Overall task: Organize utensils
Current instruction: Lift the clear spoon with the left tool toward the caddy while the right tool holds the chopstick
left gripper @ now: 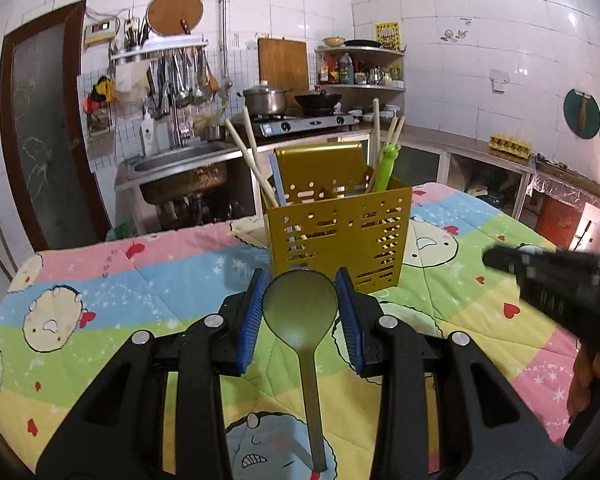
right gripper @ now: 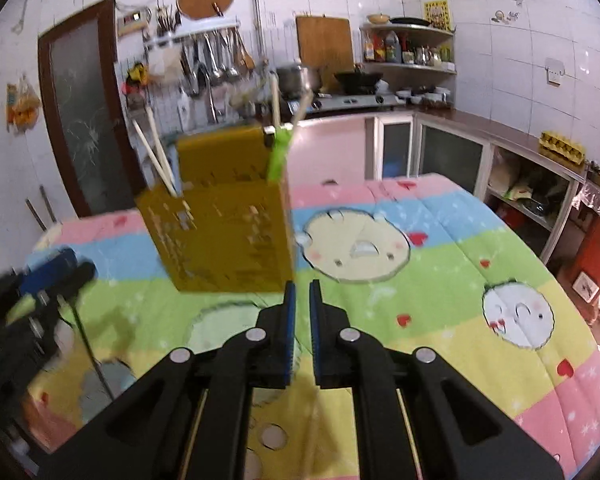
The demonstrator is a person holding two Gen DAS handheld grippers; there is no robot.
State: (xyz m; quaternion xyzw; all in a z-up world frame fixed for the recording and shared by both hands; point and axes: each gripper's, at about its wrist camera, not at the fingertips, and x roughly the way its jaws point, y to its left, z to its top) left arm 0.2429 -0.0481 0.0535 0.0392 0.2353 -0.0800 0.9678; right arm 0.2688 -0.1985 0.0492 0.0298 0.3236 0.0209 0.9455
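A yellow perforated utensil holder stands on the cartoon-print cloth, with wooden chopsticks and a green utensil standing in it. My left gripper holds an olive-green spoon by its bowl between the blue pads, handle pointing back toward the camera, just short of the holder. My right gripper is nearly shut and empty, right of the holder, which is blurred in the right wrist view. The left gripper also shows in the right wrist view, and the right one at the edge of the left wrist view.
The table is covered by the colourful cloth. Behind it are a sink, a gas stove with a pot and wok, and a counter along the right wall.
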